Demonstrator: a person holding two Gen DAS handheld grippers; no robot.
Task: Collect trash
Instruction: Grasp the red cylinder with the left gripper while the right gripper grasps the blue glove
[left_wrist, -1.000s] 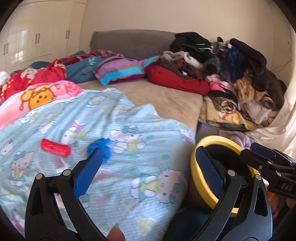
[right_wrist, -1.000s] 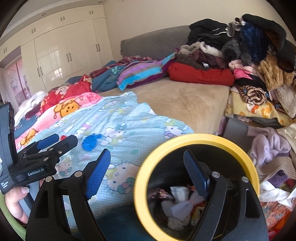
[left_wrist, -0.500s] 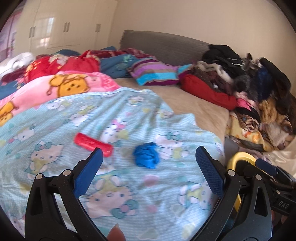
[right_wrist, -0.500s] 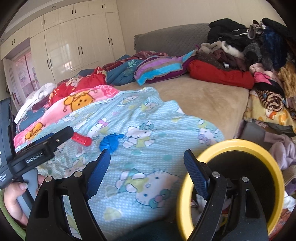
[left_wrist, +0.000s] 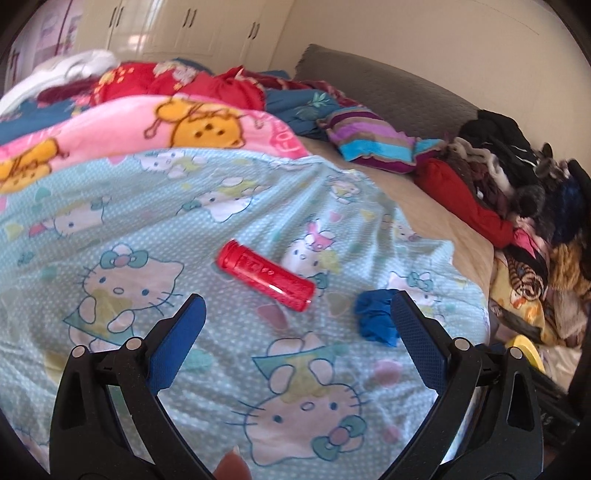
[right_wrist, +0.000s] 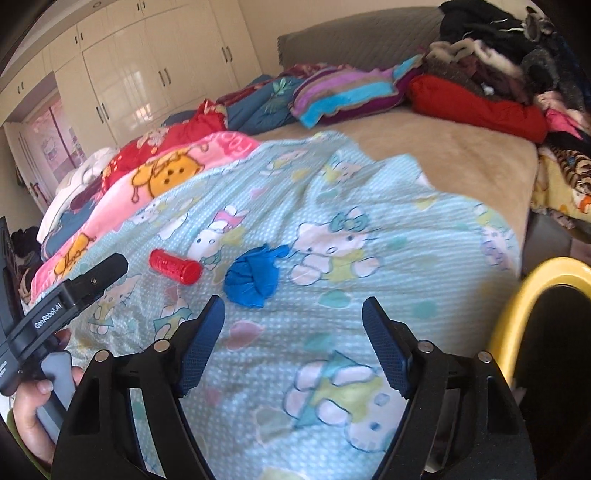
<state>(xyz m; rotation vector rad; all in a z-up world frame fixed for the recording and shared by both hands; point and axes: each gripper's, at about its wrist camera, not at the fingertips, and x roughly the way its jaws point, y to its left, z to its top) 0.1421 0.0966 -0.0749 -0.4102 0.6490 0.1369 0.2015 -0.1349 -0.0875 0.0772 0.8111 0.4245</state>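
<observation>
Item: red tube (left_wrist: 266, 279), lying on its side on the cat-print blanket (left_wrist: 110, 229), uncollected. Item: blue crumpled wad (right_wrist: 253, 277), just beside it, uncollected. Your left gripper (left_wrist: 295, 332) stood wide open and empty before the tube; your right gripper (right_wrist: 293, 332) likewise before the wad. Yellow-rimmed bin (right_wrist: 517, 317) waited at the bedside. Two pickups remained, by my judgement.

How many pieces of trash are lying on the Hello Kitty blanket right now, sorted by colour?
Red: 1, the red tube
Blue: 1, the crumpled blue wad
Total: 2, both loose on the blanket, with neither gripper holding anything.
</observation>
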